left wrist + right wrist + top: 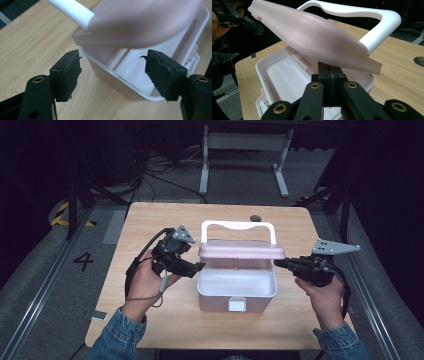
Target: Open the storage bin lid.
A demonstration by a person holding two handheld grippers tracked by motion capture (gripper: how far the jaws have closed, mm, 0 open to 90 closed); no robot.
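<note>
A pale pink box [210, 292] with a white rim stands mid-table, its pink lid [240, 252] raised partway and its white handle [237, 225] upright behind. My left gripper [200, 266] is open beside the lid's left end. In the left gripper view its jaws [112, 72] straddle the box's corner [125, 85] under the lid [145, 22] without touching. My right gripper [278, 263] is shut at the lid's right end. Its closed tips [328, 71] reach under the lid's edge [317, 37], over the empty box [277, 72].
The wooden table [150, 220] has a round cable hole [255, 218] behind the box. A white latch [237, 304] sits on the box's front wall. A white metal frame [245, 142] stands on the floor beyond the table.
</note>
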